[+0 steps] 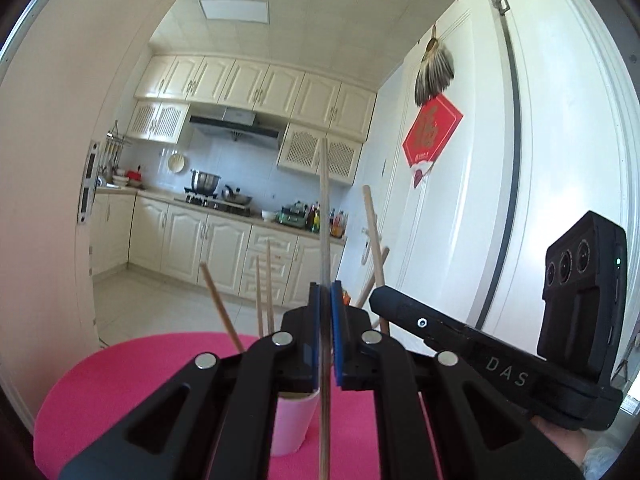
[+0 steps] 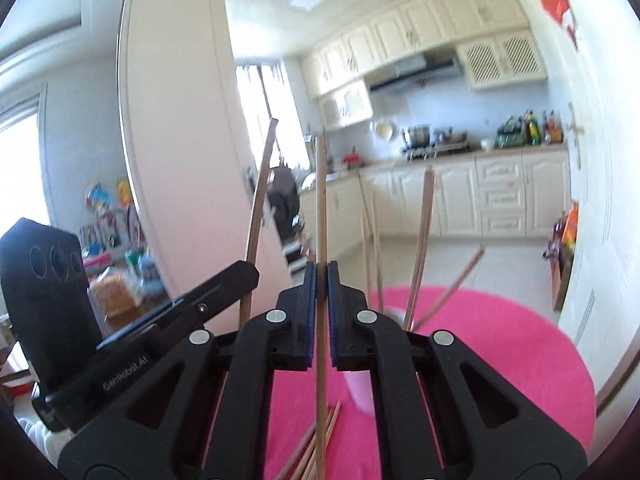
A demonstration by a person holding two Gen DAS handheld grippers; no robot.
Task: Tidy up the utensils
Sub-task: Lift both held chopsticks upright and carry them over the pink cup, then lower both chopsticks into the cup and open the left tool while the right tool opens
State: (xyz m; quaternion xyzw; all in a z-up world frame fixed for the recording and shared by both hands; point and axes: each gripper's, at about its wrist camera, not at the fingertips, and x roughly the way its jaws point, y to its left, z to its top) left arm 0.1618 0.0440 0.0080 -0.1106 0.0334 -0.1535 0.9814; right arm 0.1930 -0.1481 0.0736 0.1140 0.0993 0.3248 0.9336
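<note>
In the left wrist view my left gripper [image 1: 325, 286] is shut on one wooden chopstick [image 1: 325, 200] that stands upright. Right below it on the round pink table [image 1: 140, 380] sits a pink cup [image 1: 292, 420] with several chopsticks [image 1: 264, 288] leaning in it. From the right comes my right gripper [image 1: 378, 298], also holding a chopstick. In the right wrist view that right gripper [image 2: 321, 266] is shut on an upright chopstick [image 2: 321, 200]. The left gripper [image 2: 250, 270] sits at the left with its stick [image 2: 262, 184]. The cup [image 2: 360, 392] is partly hidden behind the right finger.
Several loose chopsticks [image 2: 316, 448] lie on the pink table [image 2: 500, 340] under the right gripper. A white door [image 1: 500, 160] stands close on the right. Beyond the table a tiled floor [image 1: 168, 296] leads to kitchen cabinets [image 1: 208, 240].
</note>
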